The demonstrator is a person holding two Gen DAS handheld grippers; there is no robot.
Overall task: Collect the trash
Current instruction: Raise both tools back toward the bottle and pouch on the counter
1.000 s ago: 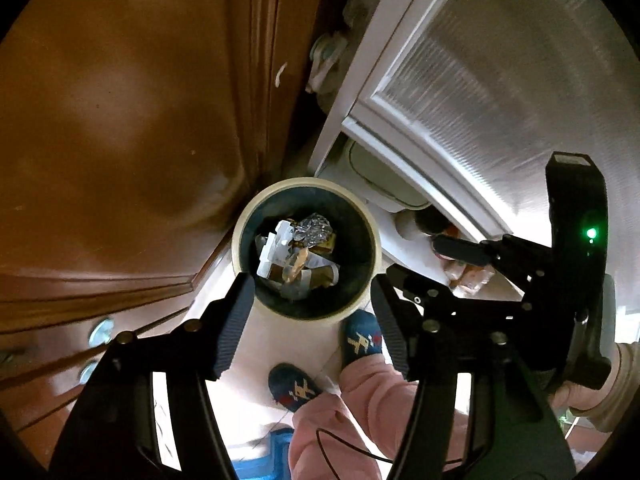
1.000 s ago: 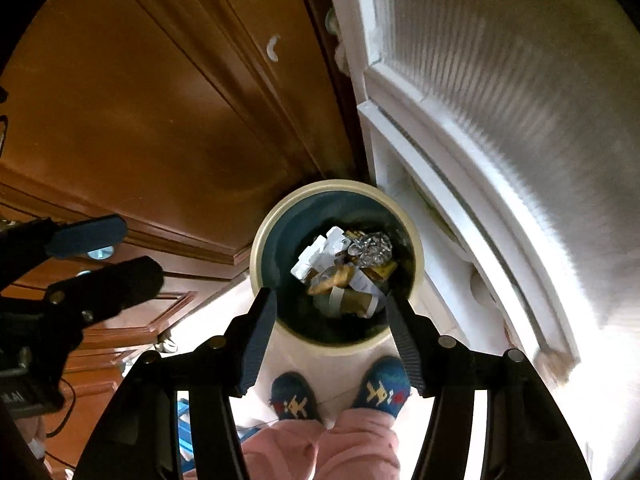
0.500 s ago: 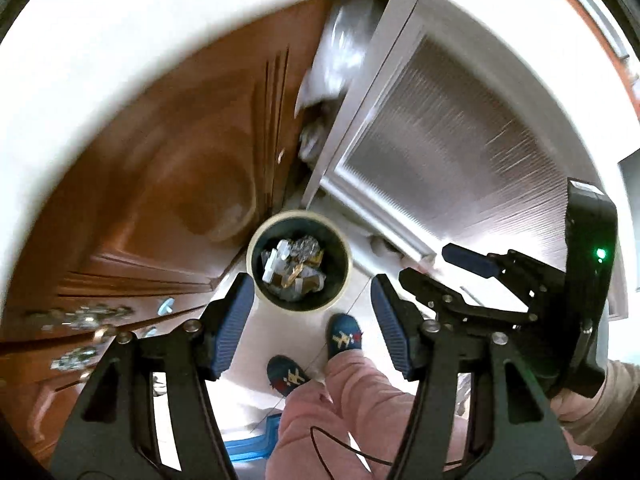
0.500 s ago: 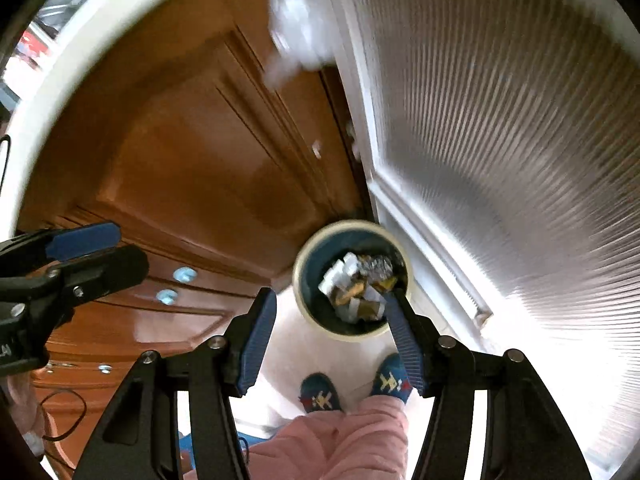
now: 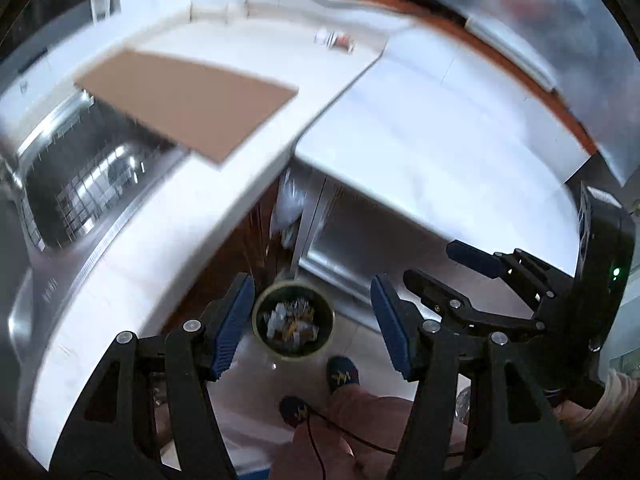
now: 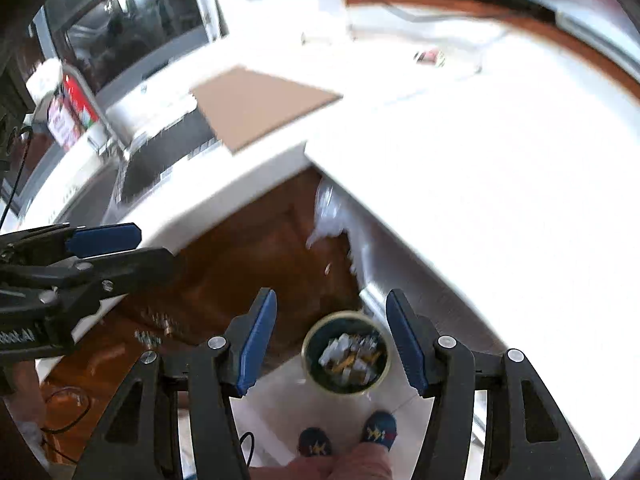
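Note:
A round cream-rimmed trash bin (image 5: 294,322) (image 6: 346,354) stands on the floor far below, filled with crumpled paper and foil. My left gripper (image 5: 312,292) hangs high above it, open and empty, with the bin framed between its blue pads. My right gripper (image 6: 331,300) is likewise open and empty above the bin. Each gripper shows in the other's view: the right gripper (image 5: 448,266) at the right, the left gripper (image 6: 136,246) at the left. A small red-and-white wrapper (image 5: 334,40) (image 6: 430,56) lies at the back of the white countertop (image 5: 140,280).
A brown cardboard sheet (image 5: 188,96) (image 6: 260,104) lies partly over the steel sink (image 5: 80,184). A white appliance top (image 5: 420,140) adjoins the counter. A plastic bag (image 5: 288,204) is wedged beside the wooden cabinet (image 6: 248,264). The person's blue slippers (image 6: 378,428) stand by the bin.
Both grippers have risen well above the bin, which now looks small. The countertop, sink and cardboard have come into view. The jaws have kept their width.

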